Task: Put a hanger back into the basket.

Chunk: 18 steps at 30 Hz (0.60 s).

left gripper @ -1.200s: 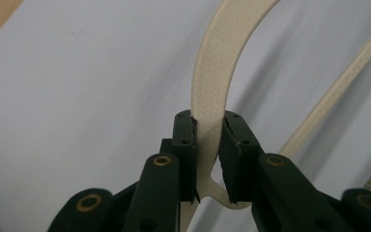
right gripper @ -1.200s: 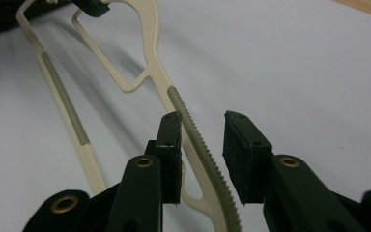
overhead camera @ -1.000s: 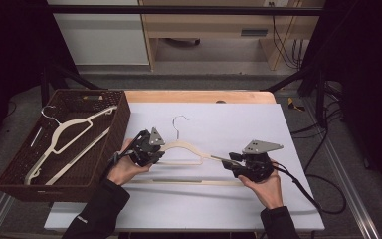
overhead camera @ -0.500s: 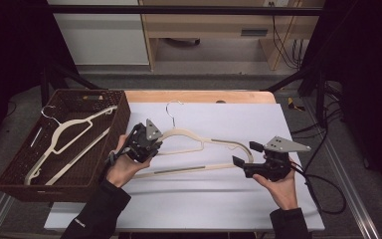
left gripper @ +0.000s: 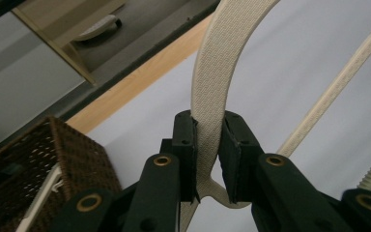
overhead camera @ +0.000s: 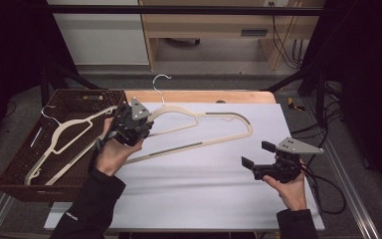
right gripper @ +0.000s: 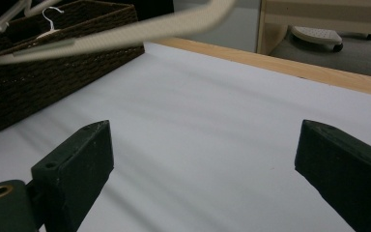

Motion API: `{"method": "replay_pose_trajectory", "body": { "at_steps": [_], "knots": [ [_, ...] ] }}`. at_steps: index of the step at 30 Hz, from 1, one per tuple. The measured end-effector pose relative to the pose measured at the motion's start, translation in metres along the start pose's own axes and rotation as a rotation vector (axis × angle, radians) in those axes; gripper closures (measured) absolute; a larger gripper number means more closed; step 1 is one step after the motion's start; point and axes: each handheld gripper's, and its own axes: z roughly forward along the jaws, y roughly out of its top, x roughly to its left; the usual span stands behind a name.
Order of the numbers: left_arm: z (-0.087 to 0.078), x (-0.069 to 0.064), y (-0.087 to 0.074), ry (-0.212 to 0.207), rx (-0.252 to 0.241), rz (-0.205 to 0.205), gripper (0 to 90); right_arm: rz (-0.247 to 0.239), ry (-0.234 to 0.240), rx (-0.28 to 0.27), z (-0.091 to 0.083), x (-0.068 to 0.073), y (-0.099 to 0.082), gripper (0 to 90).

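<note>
At lower right, the right gripper has just been opening, its jaws wide apart with nothing between them. The left gripper, left of centre, is clamped on the cream hanger, apparently lifted off the white table. What is left is probably laying it in the wicker basket at far left, beside the hanger already inside.

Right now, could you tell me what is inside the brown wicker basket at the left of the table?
One cream hanger with a metal hook lies slanted inside the wicker basket. The near wall and the hanger itself cover parts of the basket floor, so anything small lying there cannot be made out.
</note>
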Motion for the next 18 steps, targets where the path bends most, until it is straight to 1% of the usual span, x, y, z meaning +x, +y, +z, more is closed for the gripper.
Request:
{"method": "replay_pose_trajectory", "body": {
  "at_steps": [1, 2, 3, 4, 5, 6, 7, 8, 10, 13, 14, 15, 16, 18],
  "knots": [
    [-0.003, 0.004, -0.001, 0.006, -0.001, -0.011, 77.2, 0.005, -0.001, 0.001, 0.0, 0.0, 0.0, 6.1],
    [-0.003, 0.004, -0.001, 0.006, -0.001, -0.011, 77.2, 0.008, -0.002, -0.002, 0.0, -0.001, -0.001, 6.2],
    [-0.009, 0.014, -0.003, 0.022, -0.01, -0.034, 77.2, 0.006, -0.003, -0.003, -0.001, -0.002, -0.001, 6.2],
    [-0.012, 0.019, -0.005, 0.027, -0.01, -0.04, 77.2, 0.007, -0.008, -0.002, 0.0, -0.002, -0.002, 6.2],
    [-0.012, 0.019, -0.005, 0.027, -0.01, -0.04, 77.2, 0.011, -0.008, -0.001, 0.0, -0.003, -0.003, 6.2],
    [-0.017, 0.029, -0.008, 0.041, -0.011, -0.054, 77.2, 0.012, -0.009, -0.001, 0.0, -0.003, -0.003, 6.2],
    [-0.02, 0.034, -0.01, 0.055, -0.009, -0.056, 77.2, 0.017, -0.012, -0.001, 0.0, -0.003, -0.004, 6.2],
    [-0.024, 0.041, -0.013, 0.069, -0.008, -0.068, 77.2, 0.016, -0.017, 0.002, 0.001, -0.004, -0.004, 6.3],
    [-0.029, 0.05, -0.018, 0.093, -0.011, -0.081, 77.2, 0.022, -0.018, 0.006, 0.001, -0.005, -0.006, 6.2],
    [-0.036, 0.068, -0.029, 0.131, -0.012, -0.114, 77.2, 0.019, -0.026, 0.01, 0.003, -0.005, -0.007, 6.1],
    [-0.038, 0.072, -0.032, 0.14, -0.01, -0.119, 77.2, 0.016, -0.02, 0.014, 0.003, -0.005, -0.007, 6.0],
    [-0.041, 0.079, -0.037, 0.154, -0.005, -0.127, 77.2, 0.017, -0.021, 0.013, 0.003, -0.005, -0.007, 6.0],
    [-0.043, 0.085, -0.041, 0.165, -0.002, -0.134, 77.2, 0.015, -0.026, 0.014, 0.004, -0.005, -0.007, 5.9],
    [-0.046, 0.096, -0.05, 0.179, 0.006, -0.161, 77.2, 0.017, -0.03, 0.013, 0.005, -0.005, -0.008, 5.4]
  ]
}}
